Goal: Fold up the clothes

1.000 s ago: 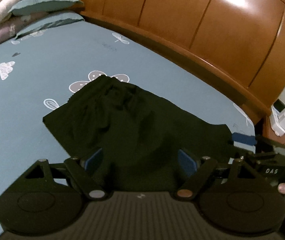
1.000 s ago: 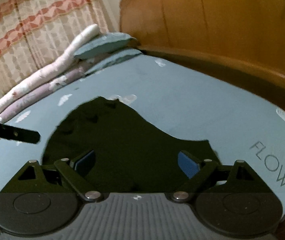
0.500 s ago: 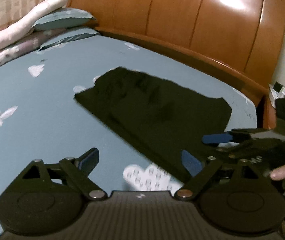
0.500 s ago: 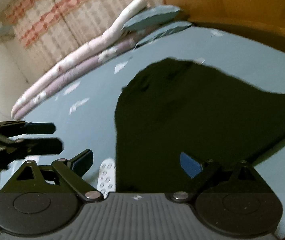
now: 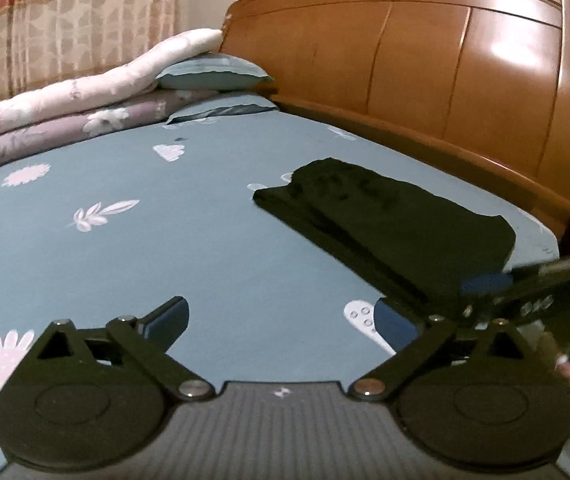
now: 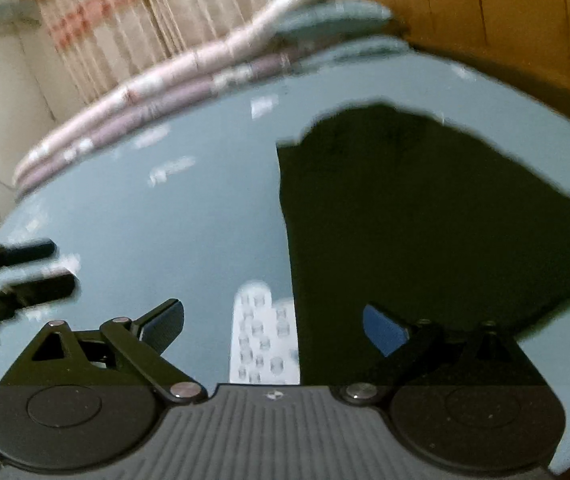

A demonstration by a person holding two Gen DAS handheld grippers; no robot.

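While black garment (image 5: 385, 220) lies folded flat on bed (image 5: 165, 240), both jaws gape empty.

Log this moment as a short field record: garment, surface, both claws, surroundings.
garment: black garment, folded flat, lying free
surface: blue printed bedsheet
left claw: open, empty, over bare sheet left of the garment
right claw: open, empty, at the garment's near edge
surroundings: wooden headboard, pillows, rolled quilts
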